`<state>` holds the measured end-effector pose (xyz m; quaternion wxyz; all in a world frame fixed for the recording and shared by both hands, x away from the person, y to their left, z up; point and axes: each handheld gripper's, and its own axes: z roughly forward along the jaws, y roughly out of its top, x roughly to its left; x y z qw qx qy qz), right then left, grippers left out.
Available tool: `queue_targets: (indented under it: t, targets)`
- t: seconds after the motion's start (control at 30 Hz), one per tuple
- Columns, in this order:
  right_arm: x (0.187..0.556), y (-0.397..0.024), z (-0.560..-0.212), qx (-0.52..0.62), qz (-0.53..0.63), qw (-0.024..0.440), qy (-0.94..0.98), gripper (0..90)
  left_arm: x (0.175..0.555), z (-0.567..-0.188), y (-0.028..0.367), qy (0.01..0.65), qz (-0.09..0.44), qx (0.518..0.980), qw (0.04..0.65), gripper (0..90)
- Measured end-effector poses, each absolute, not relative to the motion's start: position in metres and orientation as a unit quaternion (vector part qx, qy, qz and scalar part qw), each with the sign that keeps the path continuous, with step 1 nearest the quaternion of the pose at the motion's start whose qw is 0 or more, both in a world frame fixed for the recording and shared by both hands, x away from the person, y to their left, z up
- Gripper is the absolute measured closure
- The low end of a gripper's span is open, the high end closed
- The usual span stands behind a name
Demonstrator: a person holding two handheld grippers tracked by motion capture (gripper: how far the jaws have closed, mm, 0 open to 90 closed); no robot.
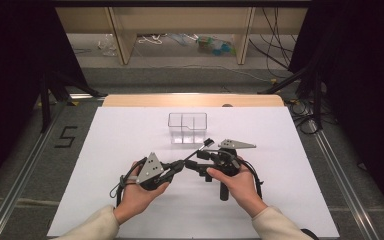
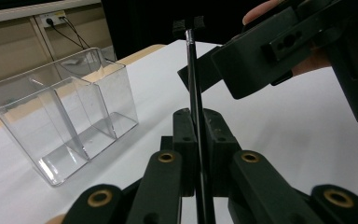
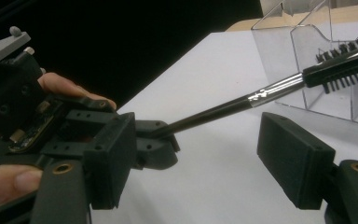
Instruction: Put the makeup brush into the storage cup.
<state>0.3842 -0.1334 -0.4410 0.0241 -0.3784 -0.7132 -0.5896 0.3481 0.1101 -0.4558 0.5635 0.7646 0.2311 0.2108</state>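
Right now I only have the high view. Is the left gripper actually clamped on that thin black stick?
Observer: Yes. In the left gripper view the left gripper has its jaws shut on the handle of the brush.
Operator: So it's a brush?
Observer: The right gripper view shows short black bristles at its far end, beyond a silver ferrule.
Operator: Has the right one got it too?
Observer: No. The right gripper has its jaws apart, one either side of the handle, pads not touching it.
Operator: Is the clear box divided?
Observer: Yes, the clear organizer has inner walls making compartments.
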Motion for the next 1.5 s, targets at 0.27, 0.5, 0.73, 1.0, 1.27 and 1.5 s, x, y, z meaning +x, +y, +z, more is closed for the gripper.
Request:
queue_targets:
  t: [0.27, 0.5, 0.73, 1.0, 1.27, 1.5]
  targets:
    - [0.3858, -0.1316, -0.4407, -0.389, -0.593, 0.026, -0.705, 33.9, 0.3480, -0.4571, 0.1081, 0.230, 0.208, 0.765, 0.564, 84.6]
    - [0.3872, -0.1314, -0.4421, -0.387, -0.598, 0.017, -0.702, 41.0, 0.3481, -0.4576, 0.1071, 0.229, 0.209, 0.767, 0.562, 84.6]
    - [0.3874, -0.1320, -0.4439, -0.394, -0.605, 0.018, -0.692, 51.0, 0.3481, -0.4581, 0.1063, 0.232, 0.207, 0.765, 0.563, 84.6]
    - [0.3881, -0.1350, -0.4447, -0.403, -0.619, 0.023, -0.674, 61.5, 0.3485, -0.4588, 0.1055, 0.231, 0.210, 0.766, 0.563, 84.5]
    - [0.3868, -0.1366, -0.4422, -0.401, -0.630, 0.034, -0.664, 71.4, 0.3497, -0.4619, 0.1043, 0.229, 0.207, 0.773, 0.554, 84.3]
    - [0.3859, -0.1360, -0.4409, -0.391, -0.637, 0.038, -0.663, 76.1, 0.3505, -0.4640, 0.1029, 0.229, 0.203, 0.776, 0.552, 84.1]
